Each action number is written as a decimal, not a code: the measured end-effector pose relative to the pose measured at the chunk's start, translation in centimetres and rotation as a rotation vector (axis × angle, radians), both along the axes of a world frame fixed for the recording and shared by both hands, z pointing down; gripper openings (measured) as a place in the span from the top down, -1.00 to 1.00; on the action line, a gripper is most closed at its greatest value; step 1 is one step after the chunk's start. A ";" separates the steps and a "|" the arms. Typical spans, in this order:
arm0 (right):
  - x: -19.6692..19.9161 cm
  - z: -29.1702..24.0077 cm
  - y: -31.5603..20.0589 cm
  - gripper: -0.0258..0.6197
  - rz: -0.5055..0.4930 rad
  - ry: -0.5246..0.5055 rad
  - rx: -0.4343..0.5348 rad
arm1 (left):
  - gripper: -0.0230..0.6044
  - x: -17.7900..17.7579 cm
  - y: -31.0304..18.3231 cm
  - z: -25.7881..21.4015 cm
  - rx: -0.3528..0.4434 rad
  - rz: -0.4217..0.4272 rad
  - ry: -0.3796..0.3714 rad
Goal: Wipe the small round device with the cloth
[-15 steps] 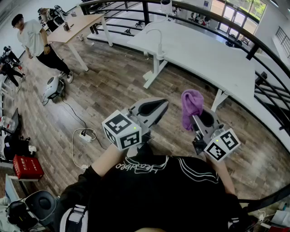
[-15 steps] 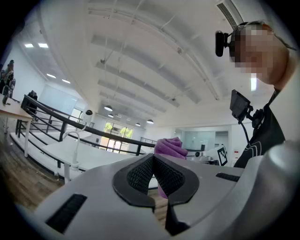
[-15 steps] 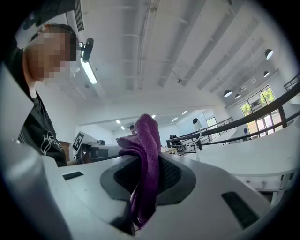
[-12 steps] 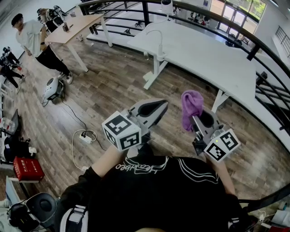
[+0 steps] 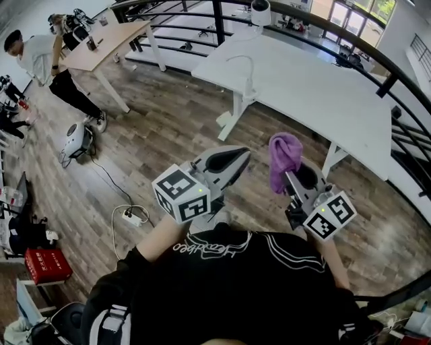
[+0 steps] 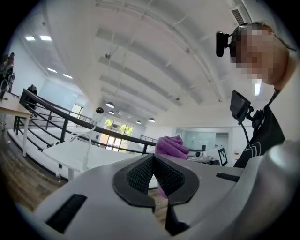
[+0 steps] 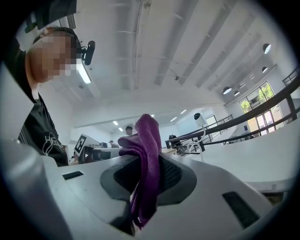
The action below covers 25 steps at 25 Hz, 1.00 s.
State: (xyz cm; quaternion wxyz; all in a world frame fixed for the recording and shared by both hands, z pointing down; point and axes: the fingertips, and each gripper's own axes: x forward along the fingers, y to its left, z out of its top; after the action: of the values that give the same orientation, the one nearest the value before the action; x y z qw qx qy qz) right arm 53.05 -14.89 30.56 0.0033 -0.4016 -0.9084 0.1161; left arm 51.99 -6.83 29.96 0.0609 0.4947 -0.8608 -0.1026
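My right gripper [image 5: 291, 176] is shut on a purple cloth [image 5: 285, 159], which sticks up bunched above its jaws; in the right gripper view the cloth [image 7: 149, 136] hangs pinched between the dark pads of that gripper [image 7: 146, 174]. My left gripper [image 5: 242, 154] is held beside it at chest height, jaws shut with nothing between them; the left gripper view shows its pads [image 6: 140, 171] meeting, the cloth [image 6: 171, 145] beyond them. A small round white device [image 5: 260, 12] stands at the far end of the white table [image 5: 316, 87], well away from both grippers.
A black railing [image 5: 406, 71] curves behind the white table. A wooden desk [image 5: 108, 37] and a person [image 5: 40, 60] are at the top left. On the wood floor lie a white machine [image 5: 74, 138], a power strip with cable [image 5: 135, 217] and a red box [image 5: 47, 265].
Both grippers keep their place and the cloth stays pinched. The view has shifted a little, and the person at the top left has stepped further left.
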 end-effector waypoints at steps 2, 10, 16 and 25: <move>-2.7 -0.5 1.1 0.72 0.018 0.001 -0.010 | 0.90 -2.8 1.4 -0.4 -0.001 0.008 -0.001; -13.8 -1.1 5.6 0.72 0.087 -0.003 -0.028 | 0.90 -14.0 7.0 -0.7 -0.001 0.043 -0.009; -18.5 -1.2 8.2 0.72 0.116 -0.006 -0.001 | 0.90 -19.1 9.5 0.0 0.011 0.070 -0.001; -23.4 -0.1 8.0 0.72 0.124 -0.011 0.029 | 0.90 -24.5 8.3 1.8 -0.002 0.114 0.010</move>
State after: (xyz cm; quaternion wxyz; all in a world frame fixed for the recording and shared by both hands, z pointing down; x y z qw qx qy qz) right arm 29.67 -6.90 30.43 -0.0030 -0.3452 -0.9331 0.1008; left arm 27.53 1.46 31.80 0.0713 0.5422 -0.8312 -0.1005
